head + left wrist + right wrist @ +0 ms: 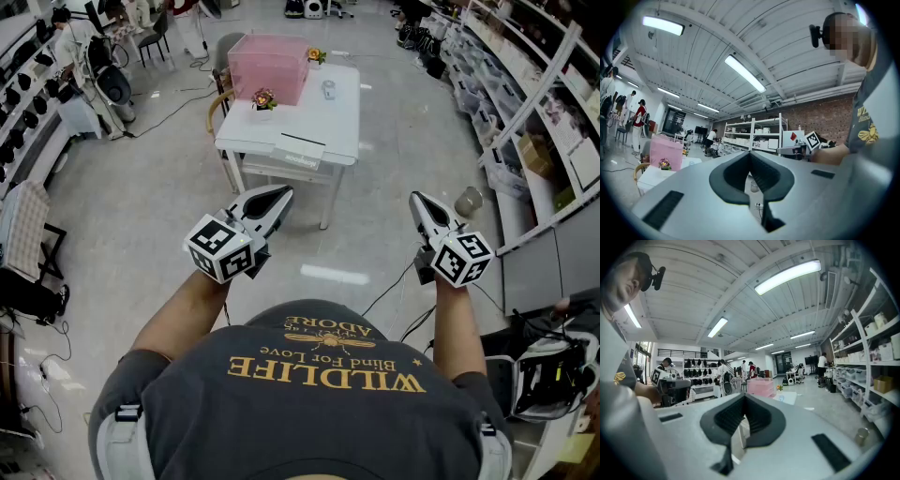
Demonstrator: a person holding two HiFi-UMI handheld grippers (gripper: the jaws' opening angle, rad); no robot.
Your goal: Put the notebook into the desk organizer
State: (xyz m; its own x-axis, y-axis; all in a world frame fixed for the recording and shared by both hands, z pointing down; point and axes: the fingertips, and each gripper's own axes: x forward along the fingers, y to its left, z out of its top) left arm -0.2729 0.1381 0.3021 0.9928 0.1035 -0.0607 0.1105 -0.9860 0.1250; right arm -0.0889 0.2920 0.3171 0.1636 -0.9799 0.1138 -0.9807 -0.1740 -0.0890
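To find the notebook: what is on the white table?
A pink organizer, two flower pots, a grey object and a flat white notebook at the near edge. Anything behind the organizer is covered.

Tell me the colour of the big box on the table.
Pink. The box shows best in the head view.

Glossy smooth floor point(141, 206); matt white table point(314, 120); grey cloth T-shirt point(309, 417).
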